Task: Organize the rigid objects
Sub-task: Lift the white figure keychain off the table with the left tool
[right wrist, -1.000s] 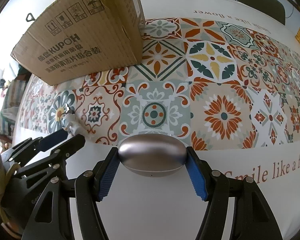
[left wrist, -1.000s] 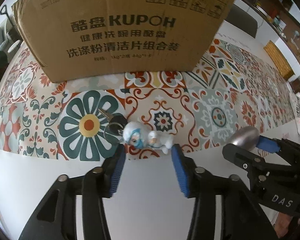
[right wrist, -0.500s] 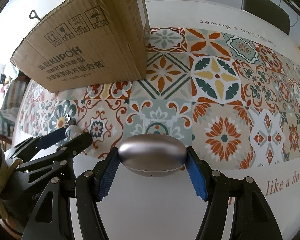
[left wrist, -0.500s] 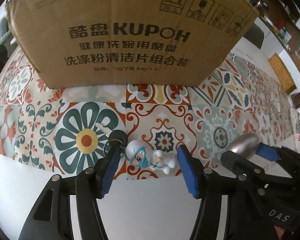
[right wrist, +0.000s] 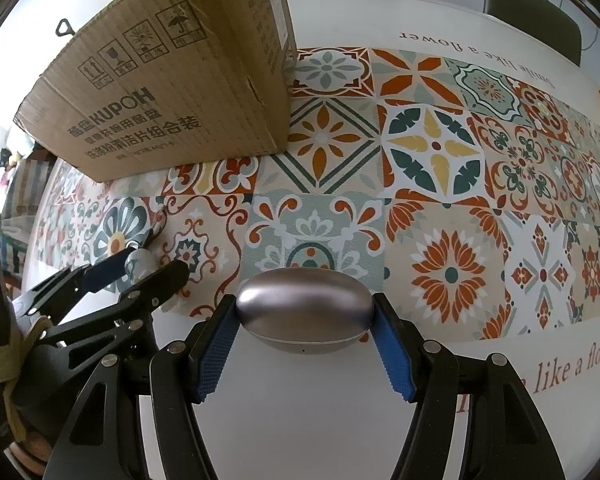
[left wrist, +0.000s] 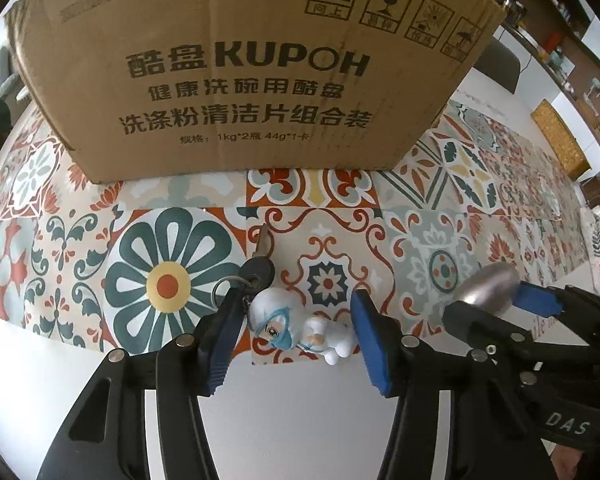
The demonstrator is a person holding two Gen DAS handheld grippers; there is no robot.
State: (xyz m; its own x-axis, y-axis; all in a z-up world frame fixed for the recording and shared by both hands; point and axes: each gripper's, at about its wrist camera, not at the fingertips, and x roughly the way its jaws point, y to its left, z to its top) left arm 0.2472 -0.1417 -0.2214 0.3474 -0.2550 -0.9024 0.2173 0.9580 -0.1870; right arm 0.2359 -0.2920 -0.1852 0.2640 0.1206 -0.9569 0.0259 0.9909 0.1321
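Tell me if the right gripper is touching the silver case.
Touching. The right wrist view shows both blue pads of the right gripper pressed against the ends of the silver case.

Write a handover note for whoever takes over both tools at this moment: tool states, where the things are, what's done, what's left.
Left tool: jaws straddle the figurine keychain lying on the patterned tablecloth; they have just been closing, right pad not yet touching.
Right tool: shut on the silver oval case, near the cloth's white border.
Cardboard box stands behind both.
Done: case gripped.
Left: probably grip the keychain, then carry both to the box; its inside is not visible.
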